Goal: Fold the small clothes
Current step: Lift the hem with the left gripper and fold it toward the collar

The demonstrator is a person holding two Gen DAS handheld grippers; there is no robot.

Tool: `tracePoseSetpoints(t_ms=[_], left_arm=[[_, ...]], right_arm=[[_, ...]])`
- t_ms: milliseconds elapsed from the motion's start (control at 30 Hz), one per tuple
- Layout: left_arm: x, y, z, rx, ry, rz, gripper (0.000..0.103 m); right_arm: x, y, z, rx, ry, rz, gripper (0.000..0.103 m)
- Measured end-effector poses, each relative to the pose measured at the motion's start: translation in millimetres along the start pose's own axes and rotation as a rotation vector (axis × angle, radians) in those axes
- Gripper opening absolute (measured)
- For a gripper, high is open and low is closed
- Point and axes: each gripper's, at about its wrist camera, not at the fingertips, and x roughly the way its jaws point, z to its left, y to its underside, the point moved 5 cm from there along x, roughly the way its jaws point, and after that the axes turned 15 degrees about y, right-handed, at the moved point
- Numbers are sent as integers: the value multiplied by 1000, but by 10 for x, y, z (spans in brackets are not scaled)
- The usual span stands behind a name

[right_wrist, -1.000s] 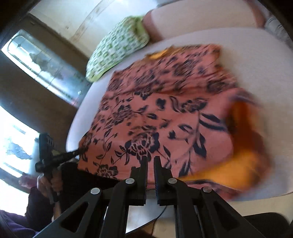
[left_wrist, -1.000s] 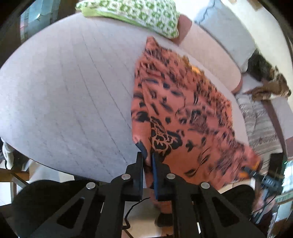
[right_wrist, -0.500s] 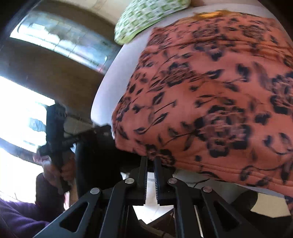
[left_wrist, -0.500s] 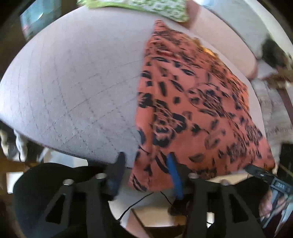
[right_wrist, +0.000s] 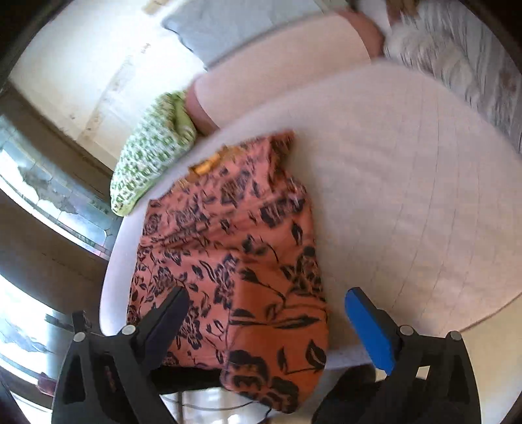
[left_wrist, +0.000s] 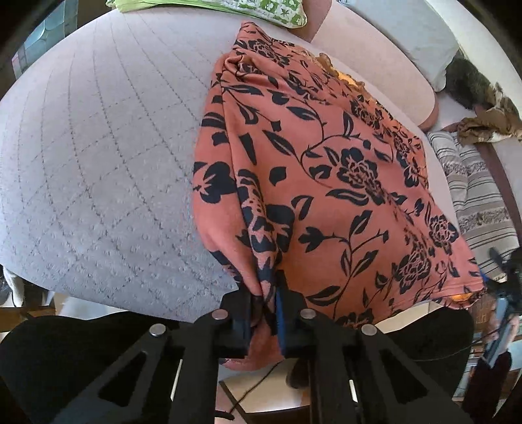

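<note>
An orange garment (left_wrist: 326, 169) with a black floral print lies spread on a pale quilted bed (left_wrist: 98, 163), its near edge hanging over the front. My left gripper (left_wrist: 263, 303) is shut on the garment's near left corner, with bunched cloth between the fingers. In the right wrist view the garment (right_wrist: 235, 261) lies folded lengthwise, its near end draped over the bed edge. My right gripper (right_wrist: 270, 313) is wide open and empty just above that near end, black finger left, blue finger (right_wrist: 368, 329) right.
A green patterned pillow (left_wrist: 261, 9) lies at the bed's far side and shows in the right wrist view (right_wrist: 153, 146). A pink bolster (left_wrist: 375, 65), a grey cushion (left_wrist: 414, 32) and striped bedding (left_wrist: 479, 202) lie to the right. Bare bed surface (right_wrist: 407, 195) stretches right of the garment.
My left gripper opened, then shut again on the garment's near left corner. My right gripper let go of the cloth and opened wide, and its view swung toward the bed.
</note>
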Motion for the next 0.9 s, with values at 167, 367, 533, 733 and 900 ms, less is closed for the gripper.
tracePoseSetpoints(t_ms=[167, 367, 533, 733, 900], left_arm=[[67, -26, 54, -70, 46, 19, 41], [7, -29, 96, -59, 59, -12, 7], [-401, -196, 30, 3, 61, -126, 6], [-798, -248, 222, 5, -94, -122, 6], [-605, -203, 305, -60, -114, -58, 17]], right_arm=[[542, 123, -37, 164, -20, 132, 96], [946, 396, 66, 94, 41, 277, 20], [613, 512, 334, -98, -9, 245, 9], [386, 581, 199, -96, -46, 343, 49], [396, 404, 26, 47, -61, 261, 78]])
